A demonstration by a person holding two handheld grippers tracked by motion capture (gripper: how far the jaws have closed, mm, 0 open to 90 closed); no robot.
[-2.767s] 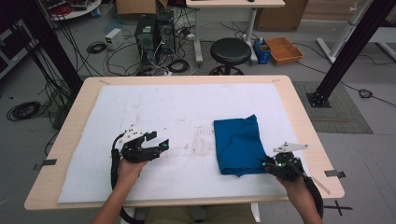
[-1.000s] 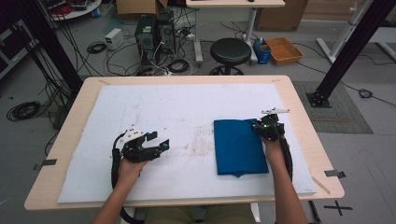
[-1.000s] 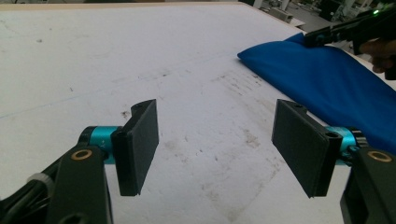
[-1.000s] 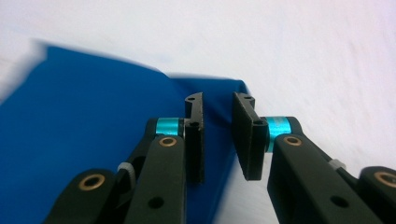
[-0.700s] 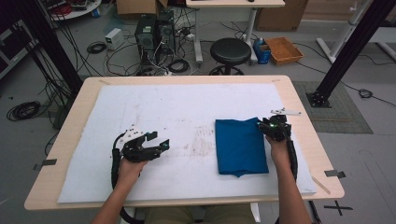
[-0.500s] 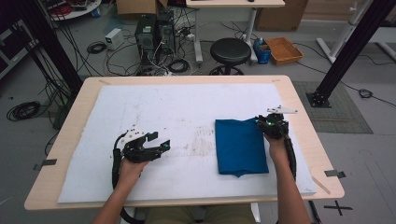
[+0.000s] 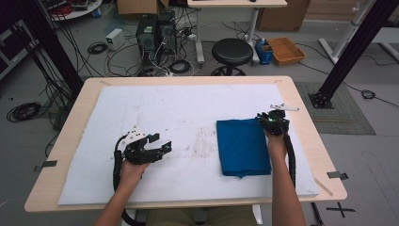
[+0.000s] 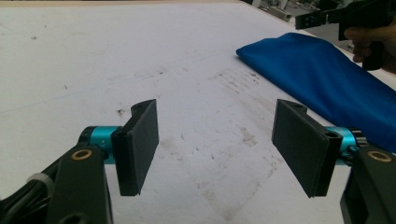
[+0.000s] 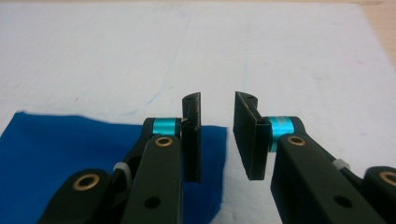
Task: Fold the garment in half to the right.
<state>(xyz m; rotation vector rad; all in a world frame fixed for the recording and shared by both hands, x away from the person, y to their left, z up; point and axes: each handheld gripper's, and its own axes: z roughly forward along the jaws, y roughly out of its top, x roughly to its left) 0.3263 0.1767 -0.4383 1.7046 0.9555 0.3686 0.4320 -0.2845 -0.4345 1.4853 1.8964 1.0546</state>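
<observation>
A folded blue cloth [image 7: 242,147] lies flat on the right half of the white sheet [image 7: 188,103]. My right gripper [image 7: 268,118] hovers at the cloth's far right corner. In the right gripper view its jaws [image 9: 217,135] stand a narrow gap apart, just having been opening, with nothing between them; the cloth's corner [image 9: 70,154] lies below and to the left. My left gripper [image 7: 162,147] rests on the sheet left of the cloth, open wide [image 8: 215,144] and holding nothing. In the left gripper view the cloth [image 8: 327,79] sits ahead to the right, with the right gripper [image 8: 345,16] behind it.
The wooden table [image 7: 310,136] shows as a rim around the sheet. On the floor beyond it are a black stool [image 7: 234,49], computer towers [image 7: 153,30], cables and a brown box [image 7: 287,49]. Black frame posts stand at both far sides.
The right hand has gone from the cloth's near right corner up to its far right corner. The cloth's right edge now lies straighter. The left hand has stayed put.
</observation>
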